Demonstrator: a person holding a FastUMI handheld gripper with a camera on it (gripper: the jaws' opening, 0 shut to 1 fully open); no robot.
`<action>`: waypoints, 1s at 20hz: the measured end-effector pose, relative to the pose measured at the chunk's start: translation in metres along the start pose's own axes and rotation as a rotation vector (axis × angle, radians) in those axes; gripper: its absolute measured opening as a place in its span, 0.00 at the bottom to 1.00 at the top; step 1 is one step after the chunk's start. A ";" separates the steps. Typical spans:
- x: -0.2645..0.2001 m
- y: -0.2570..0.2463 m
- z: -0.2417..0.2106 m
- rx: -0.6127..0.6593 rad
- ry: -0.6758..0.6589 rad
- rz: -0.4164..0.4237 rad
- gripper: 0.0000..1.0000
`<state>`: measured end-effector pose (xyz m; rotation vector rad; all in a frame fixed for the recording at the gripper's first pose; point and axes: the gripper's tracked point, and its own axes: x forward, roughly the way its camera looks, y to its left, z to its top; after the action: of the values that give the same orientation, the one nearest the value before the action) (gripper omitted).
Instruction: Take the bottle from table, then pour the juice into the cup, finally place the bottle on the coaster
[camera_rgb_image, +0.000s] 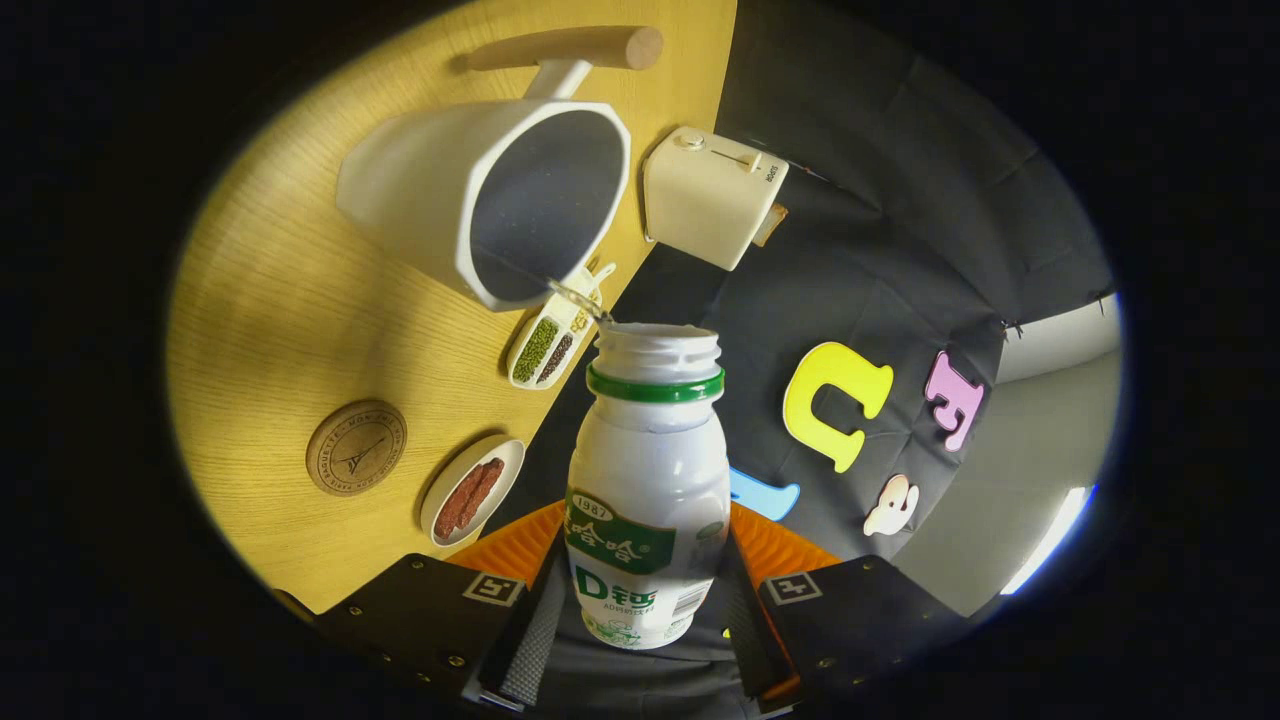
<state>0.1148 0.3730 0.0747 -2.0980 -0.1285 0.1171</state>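
Note:
My gripper (640, 590) is shut on a white bottle (648, 480) with a green neck ring and green label, uncapped, held between both fingers. The whole view is rolled sideways, so the bottle is tipped toward the table. Its open mouth (660, 340) sits right by the rim of a white cup (490, 195) with a wooden handle, and a thin clear stream (580, 298) runs from the mouth toward the cup's rim. The cup's dark inside faces me. A round wooden coaster (356, 447) lies on the wooden table (280, 300), on the near side of the cup.
A cream toaster (712, 195) stands by the table edge past the cup. A small white dish with green and dark beans (548, 345) lies just by the bottle mouth. An oval plate with brown strips (472, 490) lies close to the coaster.

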 end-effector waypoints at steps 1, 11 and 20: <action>-0.001 -0.001 0.000 -0.005 0.001 0.000 0.72; -0.004 -0.016 0.004 -0.054 -0.001 -0.038 0.72; -0.007 -0.027 0.006 -0.070 -0.003 -0.064 0.72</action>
<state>0.1056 0.3904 0.0950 -2.1609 -0.2045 0.0784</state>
